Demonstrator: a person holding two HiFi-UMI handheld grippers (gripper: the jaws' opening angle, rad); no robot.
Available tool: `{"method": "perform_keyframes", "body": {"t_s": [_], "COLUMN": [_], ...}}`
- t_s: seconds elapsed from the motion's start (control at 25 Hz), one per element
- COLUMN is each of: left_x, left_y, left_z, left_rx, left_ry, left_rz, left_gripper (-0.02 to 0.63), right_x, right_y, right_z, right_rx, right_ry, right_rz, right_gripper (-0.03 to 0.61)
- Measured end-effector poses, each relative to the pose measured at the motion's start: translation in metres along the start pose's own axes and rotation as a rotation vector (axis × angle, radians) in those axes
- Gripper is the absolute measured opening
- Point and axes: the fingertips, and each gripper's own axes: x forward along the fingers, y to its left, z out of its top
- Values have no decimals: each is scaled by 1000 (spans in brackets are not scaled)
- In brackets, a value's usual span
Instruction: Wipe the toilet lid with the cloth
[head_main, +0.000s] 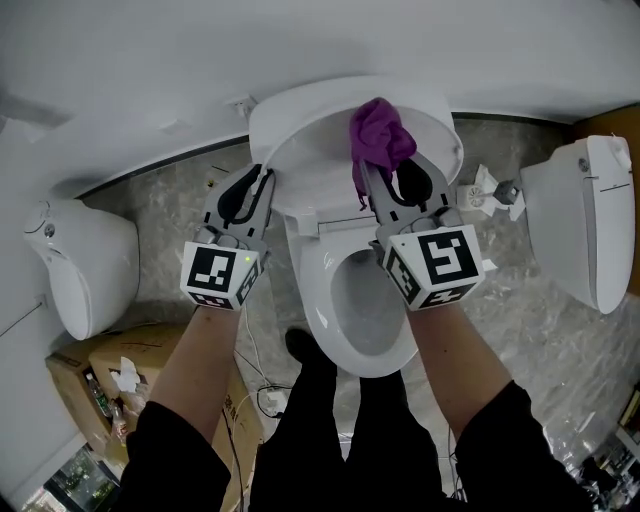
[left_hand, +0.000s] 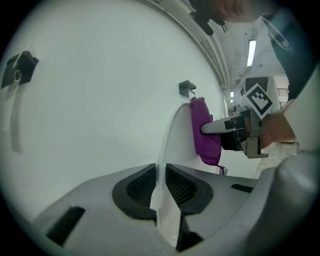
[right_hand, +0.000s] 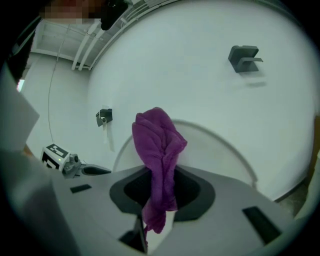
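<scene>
Left hand-held gripper (head_main: 258, 178) pinches the left rim of the raised toilet lid (head_main: 315, 125). Right hand-held gripper (head_main: 390, 168) pinches purple cloth (head_main: 378, 135), bunched against lid's face.

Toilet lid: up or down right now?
Up. The toilet lid stands raised over the open bowl; the left gripper clamps its edge, and the right gripper holds the purple cloth on its face.

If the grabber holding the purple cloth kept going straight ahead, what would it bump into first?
Probably the raised toilet lid: the right gripper points at it, and its purple cloth seems pressed on it.
</scene>
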Motion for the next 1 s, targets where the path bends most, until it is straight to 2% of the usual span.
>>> {"method": "perform_keyframes", "body": {"t_s": [0.24, 0.4, 0.64, 1.0], "left_x": [0, -1, 1, 3], "left_y": [2, 1, 0, -3], "left_z": [2, 1, 3, 4], "left_rx": [-11, -21, -12, -23], "left_ry": [-20, -30, -31, -54], "left_rz": [26, 34, -13, -114], "left_gripper": [72, 72, 72, 74], "right_x": [-21, -25, -4, 34], "right_y": [-47, -53, -17, 67], "right_z": [-2, -6, -19, -33], "right_rx": [5, -14, -18, -29], "right_ry": [-17, -33, -30, -13], "right_rz": [-52, -91, -121, -89], "right_gripper": [100, 100, 100, 100]}}
